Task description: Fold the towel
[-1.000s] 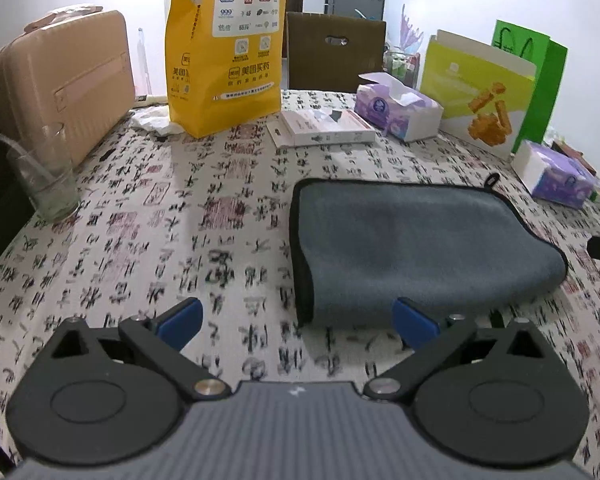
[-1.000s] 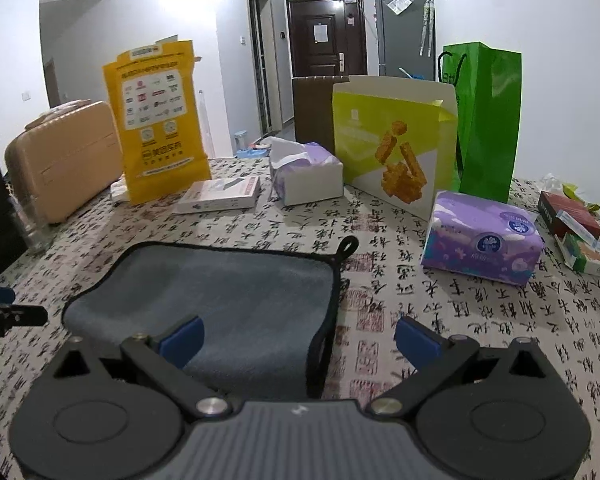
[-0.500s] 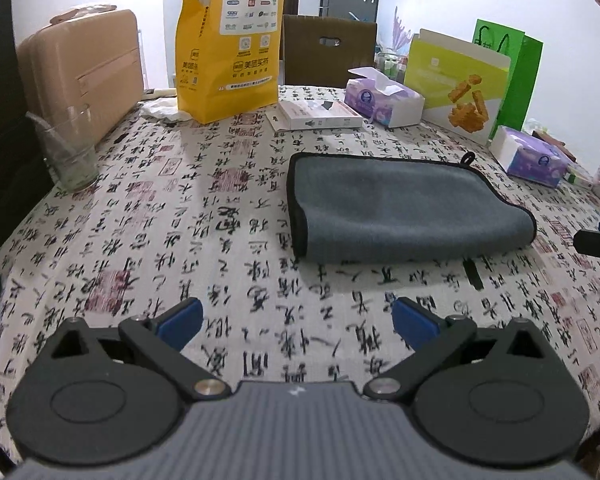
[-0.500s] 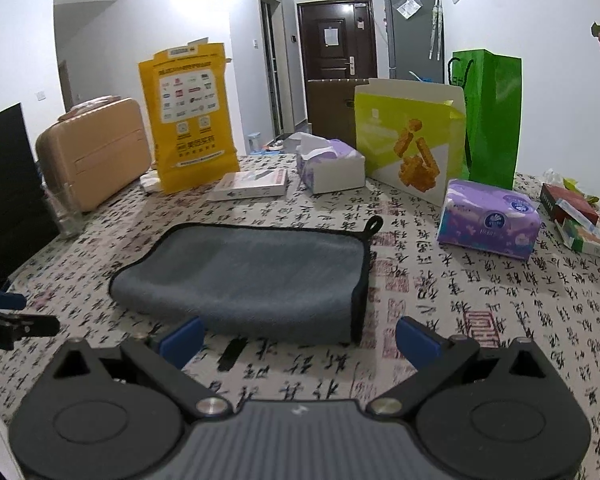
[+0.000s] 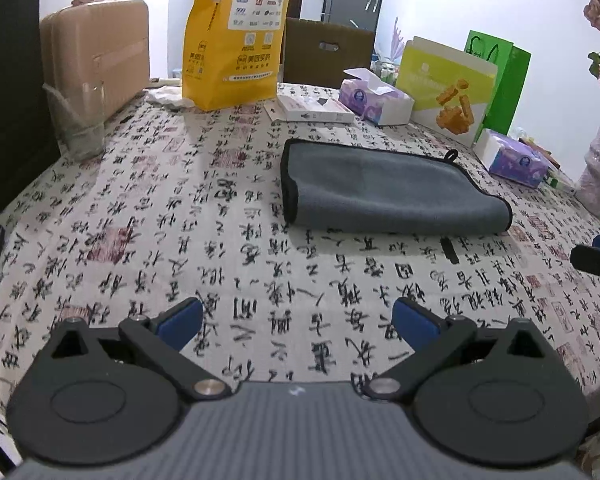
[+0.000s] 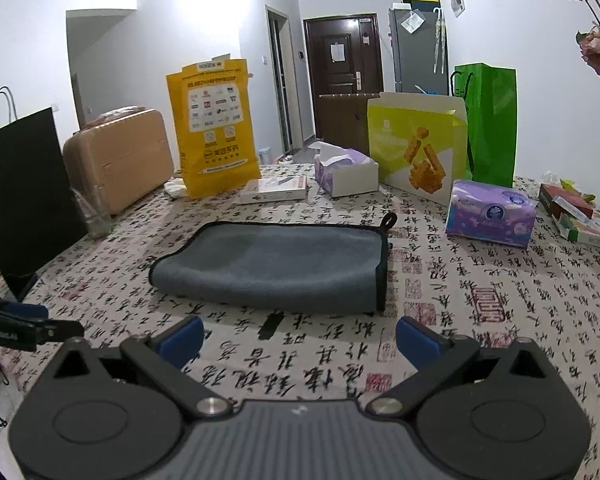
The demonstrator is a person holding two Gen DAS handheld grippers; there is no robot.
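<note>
A grey towel (image 5: 384, 190) with black edging lies folded in a long strip on the calligraphy-print tablecloth (image 5: 180, 216); it also shows in the right wrist view (image 6: 276, 264), with its hanging loop at the far right corner. My left gripper (image 5: 298, 322) is open and empty, held back from the towel's near edge. My right gripper (image 6: 299, 338) is open and empty, also back from the towel. Each gripper's tip shows at the edge of the other's view.
Along the far side stand a tan case (image 5: 100, 48), a yellow bag (image 5: 236, 32), a flat white box (image 5: 314, 108), tissue boxes (image 5: 374, 96), a yellow-green box (image 5: 444, 88) and a green bag (image 5: 504, 80). A glass (image 5: 80, 120) stands at left. A purple tissue pack (image 6: 490, 214) lies right.
Both grippers have drawn back and up from the towel, which now lies farther off in both views. The towel itself has not moved.
</note>
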